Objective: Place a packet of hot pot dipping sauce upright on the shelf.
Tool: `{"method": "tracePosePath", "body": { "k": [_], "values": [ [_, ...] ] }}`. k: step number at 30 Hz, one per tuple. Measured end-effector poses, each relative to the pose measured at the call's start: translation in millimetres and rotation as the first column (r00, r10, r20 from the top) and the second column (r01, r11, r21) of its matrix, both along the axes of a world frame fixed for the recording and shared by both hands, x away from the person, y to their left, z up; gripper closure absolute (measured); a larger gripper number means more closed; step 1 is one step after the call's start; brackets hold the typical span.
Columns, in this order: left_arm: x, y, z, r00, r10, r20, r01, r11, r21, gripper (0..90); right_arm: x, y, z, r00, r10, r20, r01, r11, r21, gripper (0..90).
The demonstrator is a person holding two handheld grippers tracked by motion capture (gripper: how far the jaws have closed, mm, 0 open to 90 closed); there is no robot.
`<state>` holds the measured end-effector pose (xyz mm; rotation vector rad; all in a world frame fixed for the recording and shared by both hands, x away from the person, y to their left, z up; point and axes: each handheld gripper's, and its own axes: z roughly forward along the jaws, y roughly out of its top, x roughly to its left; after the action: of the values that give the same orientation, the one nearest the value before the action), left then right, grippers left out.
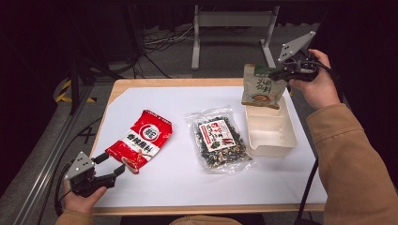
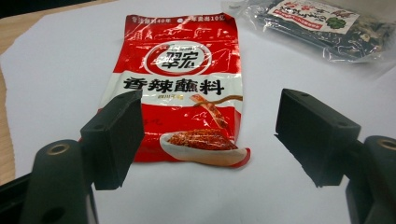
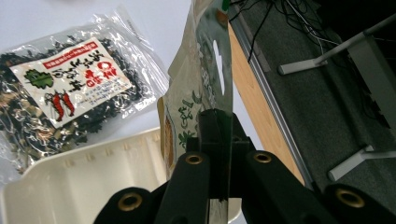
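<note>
1. The right gripper [image 1: 281, 74] had its jaws clamped on the edge of a green pouch [image 1: 261, 86]; the pouch hung upright over the far end of the cream tray [image 1: 271, 133].
2. The left gripper [image 1: 114, 165] stood with jaws wide, just short of the red sachet [image 1: 141, 139] lying flat on the white sheet [image 1: 178, 183].
3. A clear seaweed bag [image 1: 218, 139] lay between sachet and tray.

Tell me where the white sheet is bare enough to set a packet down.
Bare: the near strip in front of the clear seaweed bag and cream tray, and the far left corner behind the red packet. Crowded: the middle row, and the tray's far end, where the right tongs hold a green pouch.
</note>
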<state>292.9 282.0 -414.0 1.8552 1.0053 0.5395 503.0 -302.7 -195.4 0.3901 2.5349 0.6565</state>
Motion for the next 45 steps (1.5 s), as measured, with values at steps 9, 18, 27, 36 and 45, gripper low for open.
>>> {"method": "tracePosePath", "body": {
  "k": [9, 18, 27, 36, 45],
  "values": [
    [0.5, -0.7, -1.2, 1.0000, 0.004, -0.005, -0.004, 1.0000, 0.002, 24.2, 15.5, -13.4, -4.4, 0.9998, -0.008, 0.018, 0.008, 1.000, -0.008, 89.8],
    [1.8, -0.9, -1.7, 1.0000, 0.002, -0.005, -0.002, 1.0000, 0.000, 24.2, 30.8, -23.3, -16.9, 0.9996, -0.020, 0.021, 0.021, 1.000, -0.019, 89.8],
    [1.9, -0.5, -1.6, 1.0000, 0.002, -0.006, -0.002, 1.0000, 0.001, 24.1, 43.3, -26.7, -30.7, 0.9985, -0.032, 0.044, 0.034, 0.999, -0.028, 89.8],
    [2.1, -0.7, -1.9, 1.0000, 0.003, -0.006, -0.003, 1.0000, 0.001, 24.1, 50.5, -27.4, -47.0, 0.9986, -0.046, 0.027, 0.047, 0.999, -0.026, 89.7],
    [2.5, -1.5, -1.9, 1.0000, 0.000, -0.007, 0.000, 1.0000, 0.005, 24.1, 53.0, -27.9, -63.0, 0.9994, -0.033, -0.012, 0.033, 0.999, -0.028, 89.5]
  ]
}}
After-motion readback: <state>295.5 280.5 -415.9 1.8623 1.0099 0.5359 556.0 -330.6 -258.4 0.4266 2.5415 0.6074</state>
